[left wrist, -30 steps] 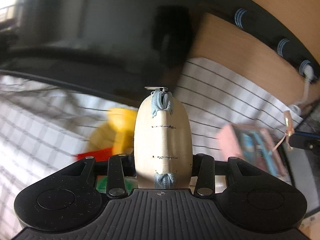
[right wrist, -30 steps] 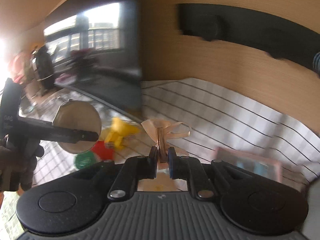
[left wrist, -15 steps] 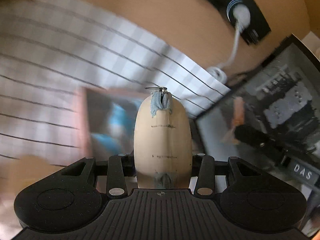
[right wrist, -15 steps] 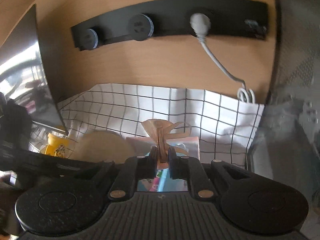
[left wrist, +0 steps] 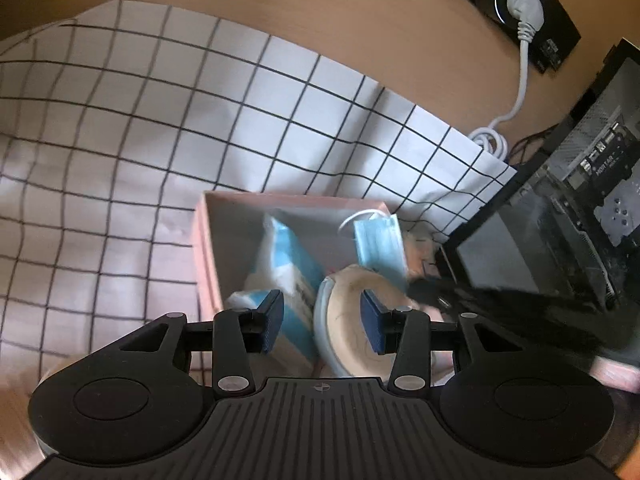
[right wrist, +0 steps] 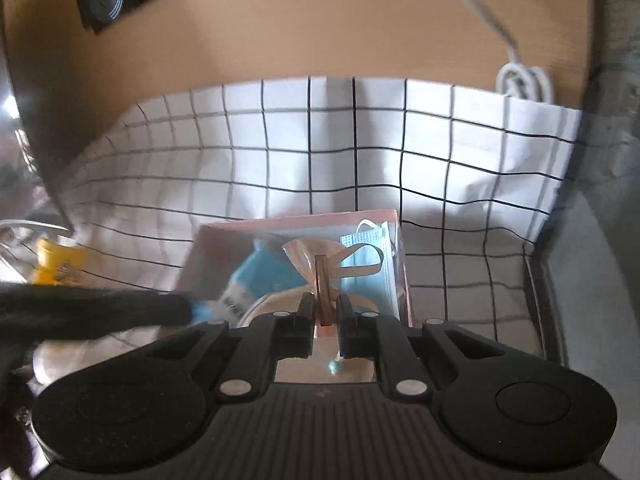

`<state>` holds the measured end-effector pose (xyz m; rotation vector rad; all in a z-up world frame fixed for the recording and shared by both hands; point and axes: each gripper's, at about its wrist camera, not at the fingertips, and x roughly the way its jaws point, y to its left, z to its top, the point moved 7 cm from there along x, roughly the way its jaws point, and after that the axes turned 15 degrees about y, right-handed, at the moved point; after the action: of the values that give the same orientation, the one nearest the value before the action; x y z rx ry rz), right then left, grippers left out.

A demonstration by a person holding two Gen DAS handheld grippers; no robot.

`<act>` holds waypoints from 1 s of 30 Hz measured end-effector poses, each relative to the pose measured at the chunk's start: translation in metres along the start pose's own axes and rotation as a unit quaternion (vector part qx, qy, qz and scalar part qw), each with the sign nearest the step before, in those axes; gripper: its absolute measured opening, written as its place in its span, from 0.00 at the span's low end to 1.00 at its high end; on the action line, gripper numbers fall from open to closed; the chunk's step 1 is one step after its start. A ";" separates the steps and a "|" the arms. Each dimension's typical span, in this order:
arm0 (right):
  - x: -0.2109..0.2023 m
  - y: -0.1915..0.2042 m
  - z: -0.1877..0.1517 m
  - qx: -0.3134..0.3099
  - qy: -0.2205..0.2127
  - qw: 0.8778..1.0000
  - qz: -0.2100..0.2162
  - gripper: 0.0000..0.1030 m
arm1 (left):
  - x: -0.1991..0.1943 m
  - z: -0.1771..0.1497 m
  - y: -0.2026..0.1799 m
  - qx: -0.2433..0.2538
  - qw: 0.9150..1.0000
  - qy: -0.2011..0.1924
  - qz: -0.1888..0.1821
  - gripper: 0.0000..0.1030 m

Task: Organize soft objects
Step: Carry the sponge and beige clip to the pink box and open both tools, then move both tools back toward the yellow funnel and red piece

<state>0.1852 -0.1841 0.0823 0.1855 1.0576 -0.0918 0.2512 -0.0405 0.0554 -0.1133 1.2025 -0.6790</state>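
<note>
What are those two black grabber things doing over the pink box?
Someone is tidying soft things into the pink box. The left gripper has its jaws open above a round beige pouch that lies in the box, next to a blue tissue pack and a blue face mask. The right gripper is shut on a small tan ribbon bow, held over the box and not yet dropped in.

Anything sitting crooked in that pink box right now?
Yes. The light blue pleated face mask is draped over the pink cardboard box's far right wall rather than lying inside, and the blue-and-white tissue pack leans tilted.
</note>
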 end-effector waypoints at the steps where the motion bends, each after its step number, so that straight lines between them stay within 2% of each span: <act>1: 0.008 0.000 0.002 -0.002 0.009 1.000 0.005 0.12 | -0.003 -0.004 -0.001 0.001 1.000 -0.003 0.000 0.45; 5: 0.025 -0.003 0.002 0.004 0.020 1.000 0.015 0.16 | -0.018 -0.029 -0.006 0.023 1.000 -0.016 0.005 0.45; 6: 0.023 -0.003 0.001 0.005 0.020 1.000 0.018 0.26 | -0.024 -0.036 -0.005 0.028 0.999 -0.021 0.008 0.45; 7: 0.018 -0.002 0.000 0.006 0.018 1.000 0.022 0.42 | -0.031 -0.042 -0.003 0.030 0.999 -0.029 0.012 0.45; 9: 0.003 0.001 -0.003 0.008 -0.001 1.000 0.020 0.59 | -0.049 -0.055 0.007 0.029 0.998 -0.050 0.025 0.45; 12: -0.021 0.010 -0.001 -0.002 -0.030 0.999 -0.013 0.61 | -0.078 -0.073 0.028 0.016 0.996 -0.076 0.046 0.45; 14: -0.035 0.015 0.002 -0.001 -0.041 0.999 -0.032 0.61 | -0.097 -0.086 0.049 -0.011 0.994 -0.095 0.047 0.45; 18: -0.059 0.044 0.010 -0.013 -0.047 0.998 -0.032 0.63 | -0.140 -0.109 0.100 -0.073 0.985 -0.142 0.061 0.45; 23: -0.077 0.126 0.024 -0.061 -0.056 0.996 -0.020 0.67 | -0.186 -0.134 0.157 -0.116 0.973 -0.174 0.095 0.45; 27: -0.079 0.204 0.034 -0.104 -0.043 0.993 0.025 0.68 | -0.228 -0.145 0.198 -0.135 0.965 -0.189 0.122 0.45; 30: -0.081 0.265 0.043 -0.134 -0.033 0.989 0.061 0.68 | -0.255 -0.149 0.229 -0.156 0.961 -0.194 0.124 0.45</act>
<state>0.2257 0.0661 0.2018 0.0034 0.9802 0.1528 0.1678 0.3195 0.1101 -0.3374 0.9143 -0.2262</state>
